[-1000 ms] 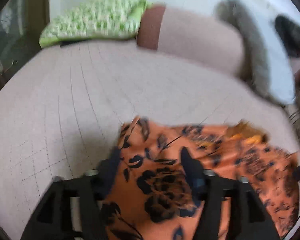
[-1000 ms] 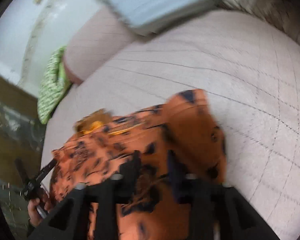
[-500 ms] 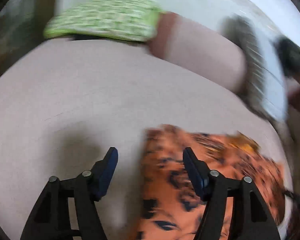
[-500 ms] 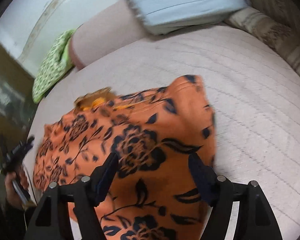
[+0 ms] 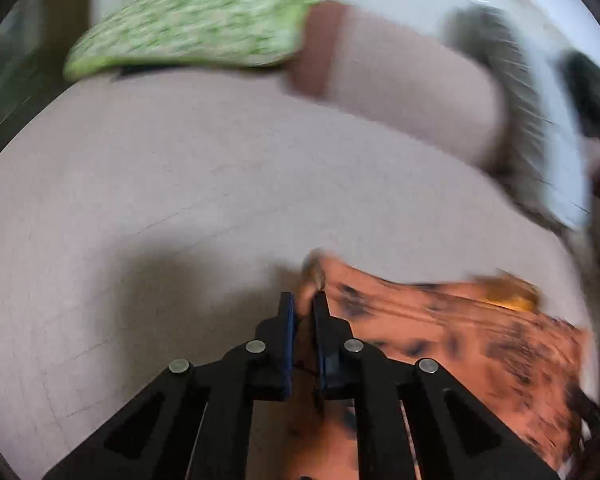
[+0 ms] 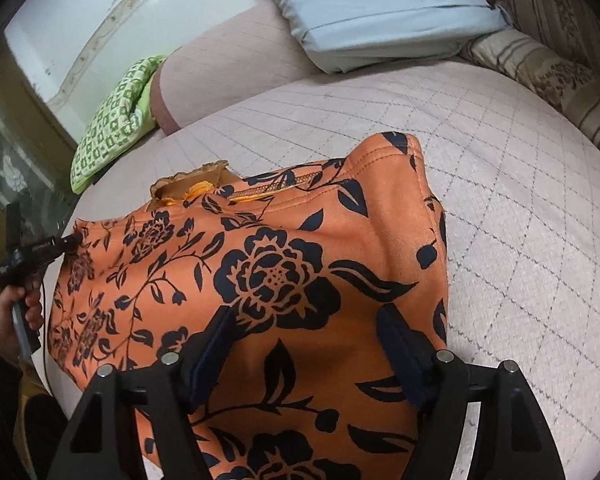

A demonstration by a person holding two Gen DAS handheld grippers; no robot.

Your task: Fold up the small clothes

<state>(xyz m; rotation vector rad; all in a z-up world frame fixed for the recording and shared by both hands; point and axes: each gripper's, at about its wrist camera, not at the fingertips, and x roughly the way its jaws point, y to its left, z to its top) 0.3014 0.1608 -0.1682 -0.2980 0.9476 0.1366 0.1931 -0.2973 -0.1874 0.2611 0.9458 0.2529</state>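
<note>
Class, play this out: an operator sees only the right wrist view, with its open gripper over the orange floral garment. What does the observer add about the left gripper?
Operator: Is the left gripper holding anything?
Observer: Yes, the left gripper is shut on an edge of the garment.
Operator: What lies past it?
Observer: Bare bedcover, with the gripper's shadow on it.
Operator: Is that view sharp?
Observer: No, it is blurred; the green pillow is smeared.

Work surface: a pale pink quilted mattress cover (image 6: pixel 500 184) with diamond stitching. At its far edge lie a pink cylindrical bolster (image 6: pixel 220 68), a green-and-white patterned cushion (image 6: pixel 112 120) and a light blue pillow (image 6: pixel 380 4). A white wall (image 6: pixel 88 12) stands behind.
</note>
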